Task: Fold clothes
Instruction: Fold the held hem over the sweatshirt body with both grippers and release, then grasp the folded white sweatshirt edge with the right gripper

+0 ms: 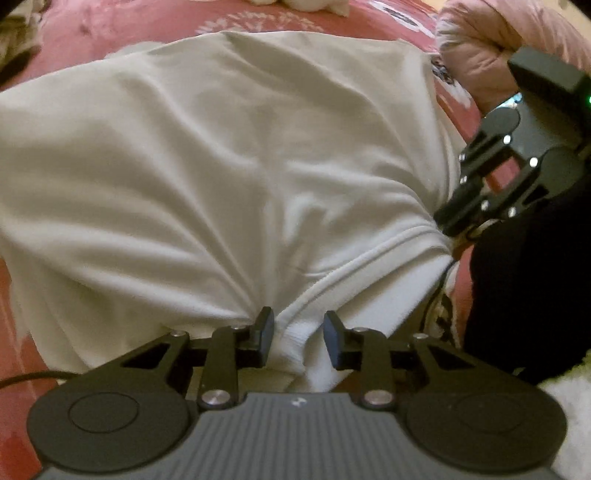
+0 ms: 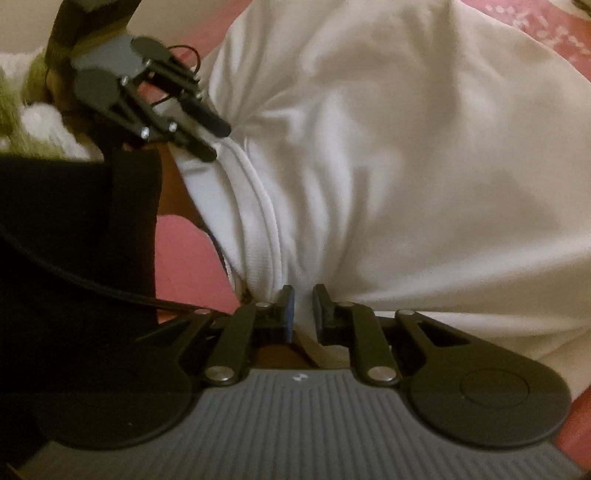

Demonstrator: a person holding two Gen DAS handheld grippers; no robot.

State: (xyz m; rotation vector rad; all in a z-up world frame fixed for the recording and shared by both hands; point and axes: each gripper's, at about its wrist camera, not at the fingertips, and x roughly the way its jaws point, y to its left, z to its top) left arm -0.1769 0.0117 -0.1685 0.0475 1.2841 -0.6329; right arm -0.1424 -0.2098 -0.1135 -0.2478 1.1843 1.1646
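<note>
A white garment point(image 1: 221, 166) lies spread over a pink bed sheet point(image 1: 92, 29), with wrinkles running toward both grippers. Its ribbed hem point(image 1: 369, 254) curves between them. At the bottom of the left wrist view, my left gripper point(image 1: 299, 332) is shut on a thick bunch of the near edge. My right gripper point(image 1: 454, 227) pinches the same hem further to the right. In the right wrist view my right gripper point(image 2: 303, 304) is shut on the garment point(image 2: 406, 147) beside the hem point(image 2: 258, 206). My left gripper point(image 2: 214, 142) grips the edge at upper left.
A pink quilted cover point(image 1: 480, 48) is bunched at the far right of the bed. A person's black sleeve point(image 1: 524, 295) stands close behind the right gripper. A black cable point(image 2: 92, 284) trails across the sleeve. Something fluffy, green and white, point(image 2: 22, 122) lies at the left.
</note>
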